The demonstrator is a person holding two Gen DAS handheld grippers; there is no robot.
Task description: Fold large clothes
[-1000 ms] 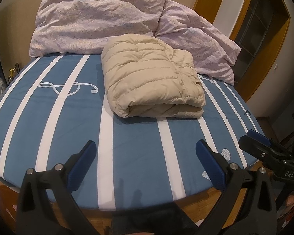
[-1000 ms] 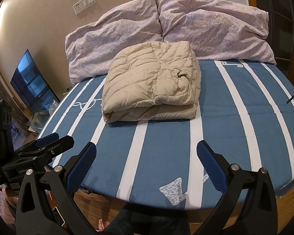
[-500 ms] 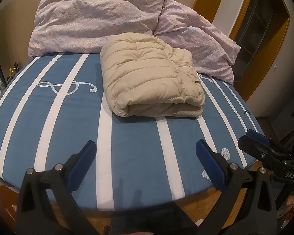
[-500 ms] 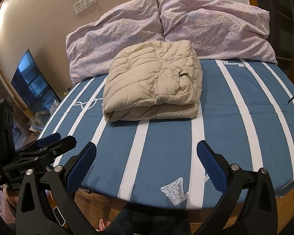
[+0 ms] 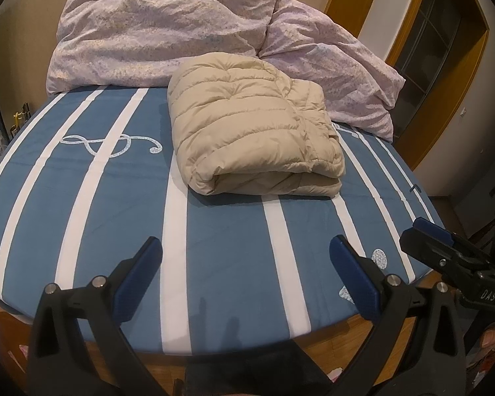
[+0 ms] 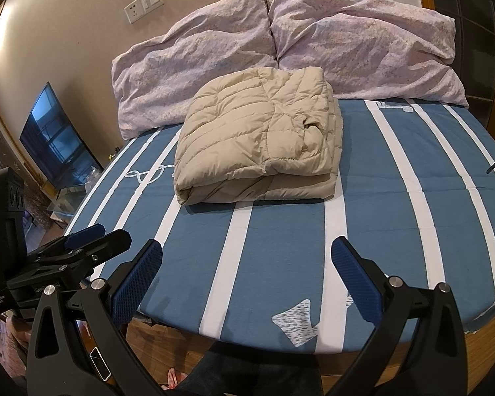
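Observation:
A beige quilted down jacket (image 5: 254, 128) lies folded into a thick rectangular bundle on the blue-and-white striped bed (image 5: 115, 217), near the pillows; it also shows in the right wrist view (image 6: 260, 145). My left gripper (image 5: 246, 260) is open and empty, held over the bed's front edge, well short of the jacket. My right gripper (image 6: 246, 260) is open and empty, also at the front edge. Each gripper shows from the side in the other's view: the right gripper (image 5: 445, 257) and the left gripper (image 6: 82, 244).
Two pink floral pillows (image 5: 168, 29) (image 6: 363, 33) lean on the wall behind the jacket. The bed's wooden frame (image 5: 333, 340) runs along the front. A dark screen (image 6: 56, 138) stands left of the bed. A wooden door frame (image 5: 422, 66) is at the right.
Both grippers have drifted very slightly, so the bed and jacket shift a little in view. The jacket has not moved and both grippers stay open.

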